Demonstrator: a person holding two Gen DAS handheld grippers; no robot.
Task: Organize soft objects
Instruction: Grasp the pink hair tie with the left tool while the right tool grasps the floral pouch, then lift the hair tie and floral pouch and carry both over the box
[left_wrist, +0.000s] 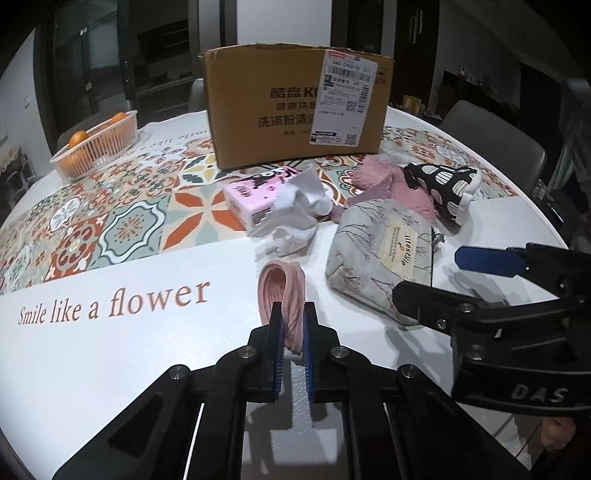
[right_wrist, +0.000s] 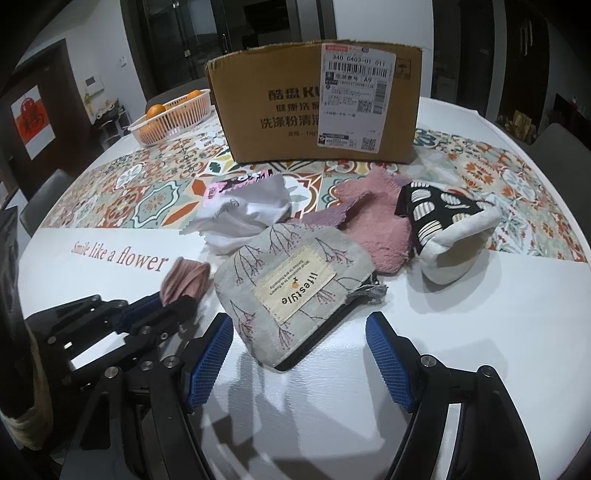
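Cardboard box (left_wrist: 295, 107) hides its inside; left claw (left_wrist: 293, 325) pinches pink sock (left_wrist: 282, 291), right claw (right_wrist: 299, 354) gapes empty

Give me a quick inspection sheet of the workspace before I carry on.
Surface: round table under a white cloth with a patterned tile band.
Job's things: pink ribbed scrunchie; grey lifestyle pouch; pink towel; black-and-white spotted pouch; white cloth; pink tissue pack; cardboard box behind them.
Clutter: basket of oranges.
Grippers: left gripper shut on the scrunchie; right gripper open, fingers either side of the grey pouch's near corner, not touching.
Cables: nothing seen.
Surroundings: grey chairs, dark room.
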